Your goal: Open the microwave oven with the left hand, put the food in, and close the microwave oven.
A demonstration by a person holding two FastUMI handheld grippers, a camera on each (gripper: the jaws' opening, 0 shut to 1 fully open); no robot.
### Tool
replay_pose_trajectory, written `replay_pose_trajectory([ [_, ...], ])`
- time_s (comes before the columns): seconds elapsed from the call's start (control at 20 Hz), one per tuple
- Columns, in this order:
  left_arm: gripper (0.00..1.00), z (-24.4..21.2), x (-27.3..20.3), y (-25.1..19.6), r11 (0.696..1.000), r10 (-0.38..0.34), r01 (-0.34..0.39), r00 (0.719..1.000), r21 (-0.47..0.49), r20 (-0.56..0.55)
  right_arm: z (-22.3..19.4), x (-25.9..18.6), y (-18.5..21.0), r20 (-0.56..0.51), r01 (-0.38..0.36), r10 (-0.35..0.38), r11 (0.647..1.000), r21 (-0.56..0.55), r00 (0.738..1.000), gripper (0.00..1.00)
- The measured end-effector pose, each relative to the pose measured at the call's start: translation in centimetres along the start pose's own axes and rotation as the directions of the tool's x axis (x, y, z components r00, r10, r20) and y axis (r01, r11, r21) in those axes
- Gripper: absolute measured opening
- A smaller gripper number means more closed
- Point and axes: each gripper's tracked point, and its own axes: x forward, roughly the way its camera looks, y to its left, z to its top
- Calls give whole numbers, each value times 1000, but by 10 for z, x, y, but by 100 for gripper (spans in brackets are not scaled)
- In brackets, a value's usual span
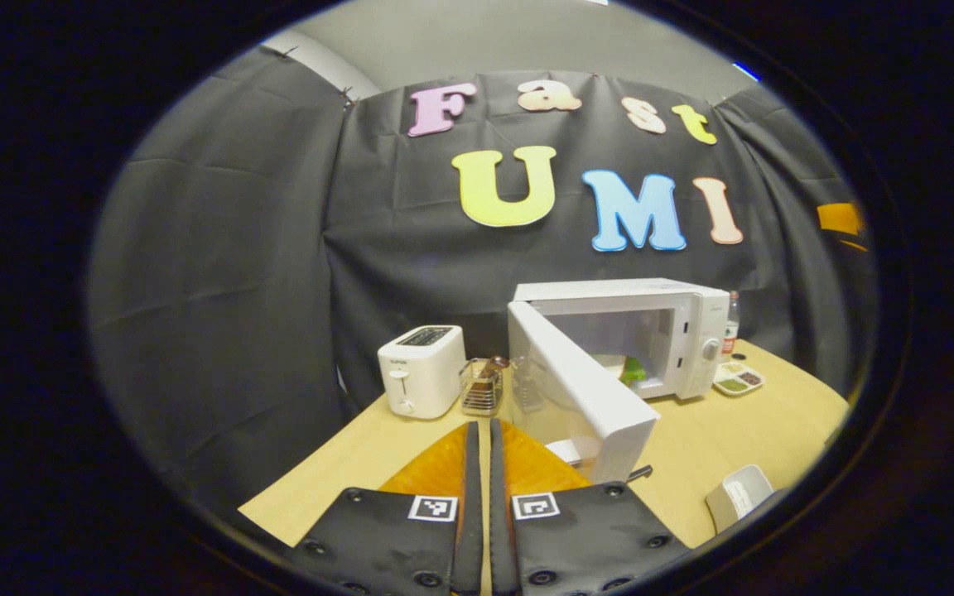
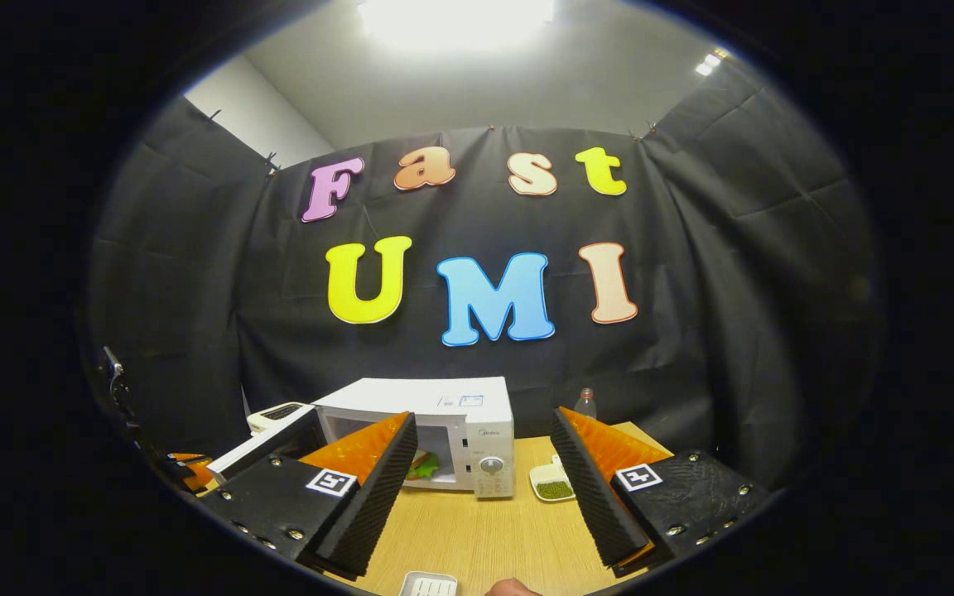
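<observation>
Left gripper (image 1: pixel 482 463) fingers pressed together, empty, low over the bench (image 1: pixel 717 430). Just ahead and to the right, the microwave door (image 1: pixel 580 385) swung open toward them, free edge nearest. Right gripper (image 2: pixel 485 488) fingers spread wide, empty, farther back. Food (image 2: pixel 423 465) already inside the microwave (image 2: pixel 436 430), half hidden by the door; kind hard to make out.

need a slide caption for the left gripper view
Left gripper shut and empty before the microwave, door swung open, food inside, toaster at left.
</observation>
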Motion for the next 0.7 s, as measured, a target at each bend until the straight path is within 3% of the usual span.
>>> replay_pose_trajectory([
  [0.1,17,6,4,-19,999,-45,45,999,-6,5,0,1,-2,1,3,-3,1000,-10,1000,98],
  [0.15,10,8,5,-27,998,-64,64,998,-2,10,0,2,-3,1,7,-7,1000,-11,1000,98],
  [0.7,9,17,40,-93,955,-292,291,956,-48,-12,-2,0,-19,-4,102,-102,995,-13,995,98],
])
